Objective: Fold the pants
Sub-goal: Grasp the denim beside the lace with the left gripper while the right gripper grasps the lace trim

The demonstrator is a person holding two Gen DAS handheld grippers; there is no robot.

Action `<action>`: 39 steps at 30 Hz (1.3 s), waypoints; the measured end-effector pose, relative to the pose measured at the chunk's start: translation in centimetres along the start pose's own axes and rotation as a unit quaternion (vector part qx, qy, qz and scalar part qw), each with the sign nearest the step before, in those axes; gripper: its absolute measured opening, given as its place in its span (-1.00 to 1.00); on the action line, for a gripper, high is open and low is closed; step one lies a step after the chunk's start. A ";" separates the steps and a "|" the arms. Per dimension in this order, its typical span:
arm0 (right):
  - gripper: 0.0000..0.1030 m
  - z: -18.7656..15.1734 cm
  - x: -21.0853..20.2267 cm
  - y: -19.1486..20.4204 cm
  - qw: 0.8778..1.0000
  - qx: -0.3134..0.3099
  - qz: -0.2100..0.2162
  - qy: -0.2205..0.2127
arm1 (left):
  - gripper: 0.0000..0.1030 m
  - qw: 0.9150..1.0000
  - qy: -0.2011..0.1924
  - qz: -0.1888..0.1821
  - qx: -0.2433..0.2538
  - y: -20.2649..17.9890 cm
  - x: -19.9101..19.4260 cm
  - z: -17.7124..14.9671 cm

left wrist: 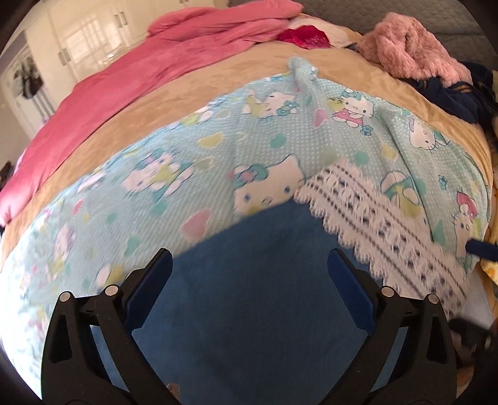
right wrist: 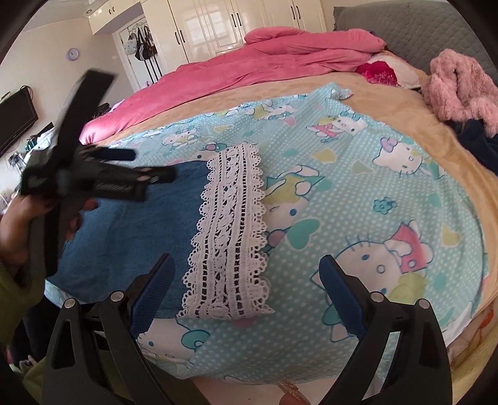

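Note:
The blue denim pants (right wrist: 133, 224) lie folded on a light blue cartoon-cat sheet (right wrist: 358, 193) on the bed, with a white lace hem (right wrist: 230, 236) at their right end. In the left wrist view the denim (left wrist: 249, 296) fills the space under my left gripper (left wrist: 249, 264), which is open and empty above it, with the lace hem (left wrist: 382, 224) to the right. My right gripper (right wrist: 247, 272) is open and empty, hovering over the lace hem near the bed's front edge. The left gripper also shows in the right wrist view (right wrist: 149, 165), blurred, above the denim's left part.
A pink duvet (right wrist: 264, 62) lies along the far side of the bed. A fluffy pink garment (right wrist: 460, 87) and dark blue clothing (right wrist: 479, 143) lie at the right. The beige bedspread (right wrist: 404, 102) surrounds the sheet. White wardrobes (right wrist: 233, 21) stand behind.

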State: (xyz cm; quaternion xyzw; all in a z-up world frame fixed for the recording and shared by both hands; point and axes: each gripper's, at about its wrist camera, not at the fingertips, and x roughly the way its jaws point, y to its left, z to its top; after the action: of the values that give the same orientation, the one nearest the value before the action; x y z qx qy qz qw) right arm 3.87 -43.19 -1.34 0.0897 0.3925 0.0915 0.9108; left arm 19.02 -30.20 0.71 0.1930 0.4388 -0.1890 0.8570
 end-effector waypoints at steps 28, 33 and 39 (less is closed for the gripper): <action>-0.48 1.0 3.9 2.4 0.999 -0.001 0.027 0.018 | -0.77 0.992 0.040 -0.120 0.025 -1.8 5.3 2.0; -0.63 1.8 3.1 3.6 0.999 -0.010 0.041 0.008 | -0.95 0.991 0.019 -0.136 -0.006 -0.3 3.8 1.9; -0.64 3.5 1.5 8.0 0.996 -0.055 0.071 -0.014 | -0.96 0.986 -0.018 -0.161 -0.045 3.4 0.7 1.4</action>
State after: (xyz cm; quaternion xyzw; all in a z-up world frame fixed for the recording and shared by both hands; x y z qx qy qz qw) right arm 6.73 -35.41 1.87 0.0680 0.3671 0.1760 0.9108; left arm 22.02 -28.12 1.50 0.0780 0.4565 -0.3082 0.8310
